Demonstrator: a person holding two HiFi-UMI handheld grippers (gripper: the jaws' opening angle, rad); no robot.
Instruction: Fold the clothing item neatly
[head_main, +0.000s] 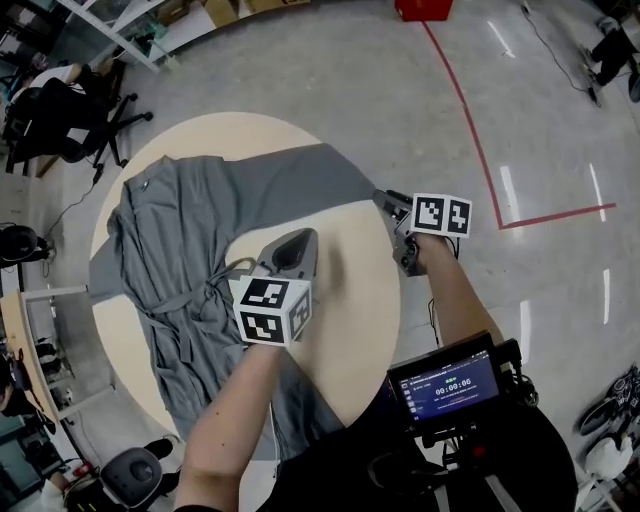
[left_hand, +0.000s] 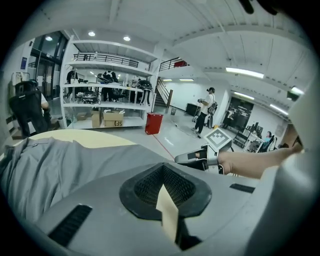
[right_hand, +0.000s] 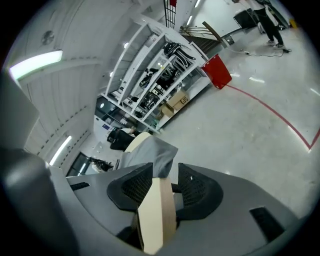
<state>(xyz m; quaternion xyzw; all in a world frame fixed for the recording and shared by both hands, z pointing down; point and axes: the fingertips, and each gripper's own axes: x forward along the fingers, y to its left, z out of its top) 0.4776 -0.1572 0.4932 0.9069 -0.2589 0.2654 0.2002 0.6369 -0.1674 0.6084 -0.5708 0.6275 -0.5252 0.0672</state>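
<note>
**A:** Right hand-held gripper (right_hand: 165, 170), what state?

**B:** Jaws drawn narrow onto grey cloth. I read it as pinching the end of the sleeve (head_main: 300, 185), just off the far right edge of the tabletop (head_main: 365, 300). On the left hand-held gripper (head_main: 298, 243) the jaws are together with nothing between them. It hovers over bare tabletop, just beside the robe (head_main: 185, 230).

**A:** How does the robe lie?

**B:** It is spread open across the left half of the round tabletop, and the hem hangs off the near rim. The belt (head_main: 190, 297) lies loose across the waist. The held sleeve is stretched out to the right.

**A:** Handling?

**B:** My judgement: light, limp, thin weave, with no stiffness at all. It will sag from any single pinch and drag the rest along. It is not fragile, though it may slide on the smooth top. I would take it at the seams: sleeve end, shoulder, collar, hem corner. I would use two points at once. The belt looks likely to trail.
</note>
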